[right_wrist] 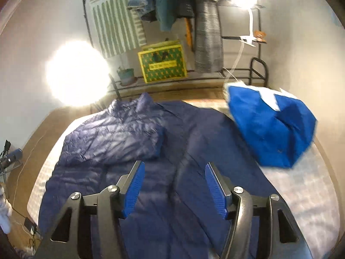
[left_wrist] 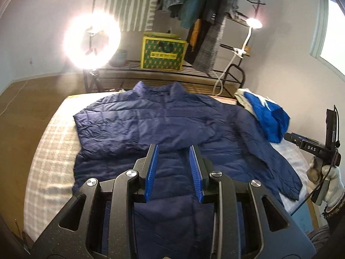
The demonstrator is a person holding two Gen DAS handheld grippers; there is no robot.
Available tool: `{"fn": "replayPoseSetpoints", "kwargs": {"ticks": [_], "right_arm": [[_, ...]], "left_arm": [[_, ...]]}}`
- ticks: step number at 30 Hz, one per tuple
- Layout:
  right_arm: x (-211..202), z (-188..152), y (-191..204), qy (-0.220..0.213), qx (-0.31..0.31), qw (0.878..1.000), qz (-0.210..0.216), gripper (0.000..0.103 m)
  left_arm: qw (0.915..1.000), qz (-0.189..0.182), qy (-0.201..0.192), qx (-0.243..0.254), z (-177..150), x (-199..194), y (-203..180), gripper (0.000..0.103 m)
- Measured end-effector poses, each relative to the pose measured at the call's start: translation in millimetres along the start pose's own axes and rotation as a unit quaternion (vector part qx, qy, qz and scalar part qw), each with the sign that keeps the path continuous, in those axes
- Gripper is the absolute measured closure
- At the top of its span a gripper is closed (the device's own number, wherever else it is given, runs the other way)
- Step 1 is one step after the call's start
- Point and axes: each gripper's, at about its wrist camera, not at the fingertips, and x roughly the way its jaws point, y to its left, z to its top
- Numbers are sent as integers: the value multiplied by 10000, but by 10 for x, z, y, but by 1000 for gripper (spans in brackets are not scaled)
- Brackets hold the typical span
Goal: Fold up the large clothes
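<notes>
A navy quilted jacket (left_wrist: pixel 163 118) lies flat, front up, on a plaid-covered bed (left_wrist: pixel 49 151), collar at the far side. Its left sleeve is folded across the chest; its right sleeve (left_wrist: pixel 278 168) lies spread out toward the near right. My left gripper (left_wrist: pixel 173 151) is open and empty, hovering over the jacket's lower middle. In the right wrist view the jacket (right_wrist: pixel 120 138) fills the bed, and my right gripper (right_wrist: pixel 174 168) is open and empty above the jacket's right side. The right gripper's body, held in a gloved hand, shows in the left wrist view (left_wrist: pixel 312 149).
A bright blue and white garment (right_wrist: pixel 269 127) lies bunched at the bed's far right corner. Behind the bed stand a metal rack (left_wrist: pixel 172 71) with a green-yellow box (left_wrist: pixel 162 51), hanging clothes, a ring light (left_wrist: pixel 92 41) and a clip lamp (left_wrist: pixel 254 23).
</notes>
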Motion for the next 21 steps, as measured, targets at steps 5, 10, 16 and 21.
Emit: {"fn": "replayPoseSetpoints", "kwargs": {"ticks": [5, 10, 16, 21], "right_arm": [[-356, -337, -544, 118, 538, 9983, -177, 42], [-584, -668, -1003, 150, 945, 9944, -460, 42], [-742, -1184, -1603, 406, 1499, 9846, -805, 42], [-774, -1524, -2116, 594, 2140, 9704, -954, 37]], "left_arm": [[9988, -434, 203, -61, -230, 19, -220, 73], [9975, -553, 433, 20, -359, 170, -372, 73], [9966, -590, 575, 53, -414, 294, -381, 73], [9964, -543, 642, 83, -440, 343, -348, 73]]}}
